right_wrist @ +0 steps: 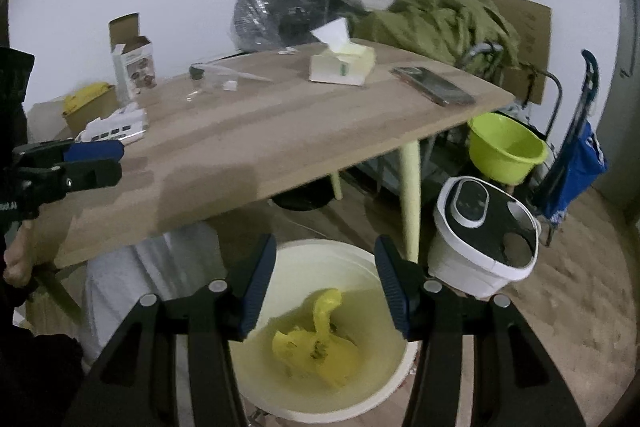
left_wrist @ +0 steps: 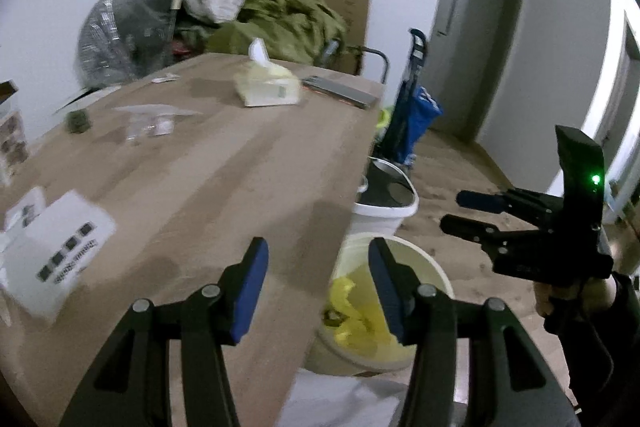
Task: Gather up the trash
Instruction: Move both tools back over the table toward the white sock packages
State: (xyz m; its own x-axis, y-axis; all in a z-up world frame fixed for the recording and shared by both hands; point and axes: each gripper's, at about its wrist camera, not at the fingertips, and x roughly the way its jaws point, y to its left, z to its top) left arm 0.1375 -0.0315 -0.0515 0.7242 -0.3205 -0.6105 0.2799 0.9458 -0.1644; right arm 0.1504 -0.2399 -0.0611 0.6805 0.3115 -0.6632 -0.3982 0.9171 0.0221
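I hold two claws, both spread wide with nothing between their ribbed blue pads: my right gripper (right_wrist: pixel 324 283) hangs over the one cream plastic bucket (right_wrist: pixel 280 259) on the floor, where one crumpled yellow bag (right_wrist: pixel 320 343) lies at the bottom; my left gripper (left_wrist: pixel 318 287) hovers at the edge of the wooden table (left_wrist: pixel 208 187); one tissue box (right_wrist: pixel 342 67), one phone (right_wrist: pixel 434 85) and one white carton (left_wrist: pixel 56 251), its print too blurred to read, rest on the tabletop.

A tissue box (right_wrist: pixel 342 66) sits on the wooden bench (right_wrist: pixel 256 147), with a phone (right_wrist: pixel 432 85) near the bench's far corner. A lime basin (right_wrist: pixel 506 149) and a white lidded appliance (right_wrist: pixel 482 239) stand beside the bench's leg.
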